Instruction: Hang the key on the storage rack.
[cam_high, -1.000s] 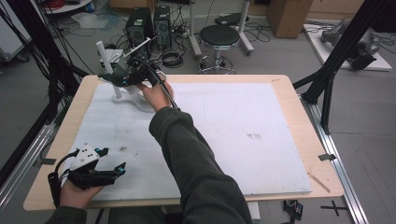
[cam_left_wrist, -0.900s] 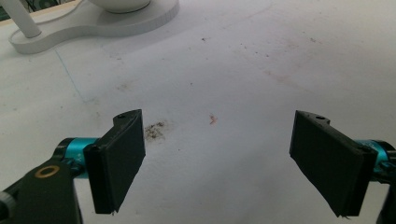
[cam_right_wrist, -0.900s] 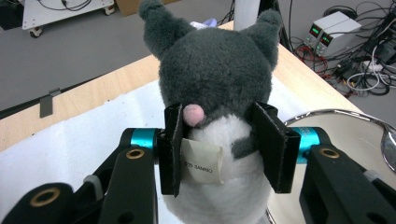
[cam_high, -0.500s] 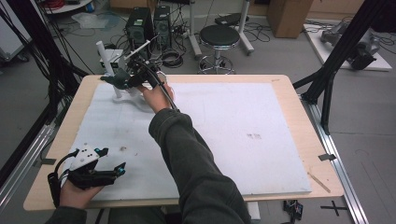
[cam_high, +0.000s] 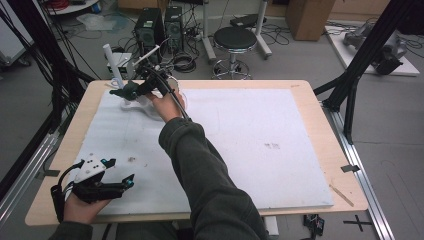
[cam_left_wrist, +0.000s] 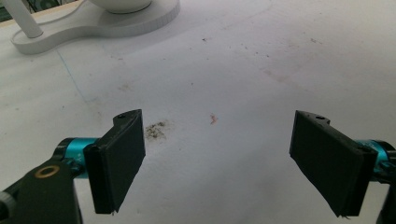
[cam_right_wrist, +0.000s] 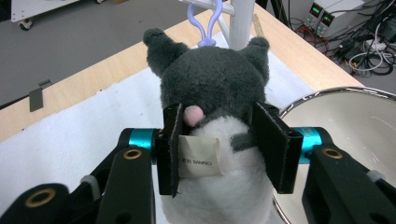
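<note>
**Gripping a plush toy at the far left of the desk**

Reaching forward and to the left across the white mat (cam_high: 240, 135), the person's right arm is extended in a dark sleeve (cam_high: 200, 165), with the right hand (cam_high: 167, 102) near the far left corner of the desk (cam_high: 310, 95). The right gripper (cam_right_wrist: 223, 147) is closed onto a grey and white plush toy (cam_right_wrist: 210, 79): in the right gripper view its two black jaws press against either side of the toy's body, just below a pink nose, with a small printed tag (cam_right_wrist: 198, 156) between them. A lilac loop (cam_right_wrist: 205, 23) rises from the toy's head beside a white post (cam_right_wrist: 243, 18). A shiny metal bowl (cam_right_wrist: 345, 126) stands just beside the toy. In the high view the toy (cam_high: 127, 91) appears above a white base (cam_high: 137, 105) at the mat's far left.

The left hand (cam_high: 80, 202) rests at the near left edge of the desk, well apart from the right. The left gripper (cam_left_wrist: 217, 163) has its jaws spread wide with nothing between them, above a stained patch of mat; the white base (cam_left_wrist: 93, 23) lies beyond.
</note>
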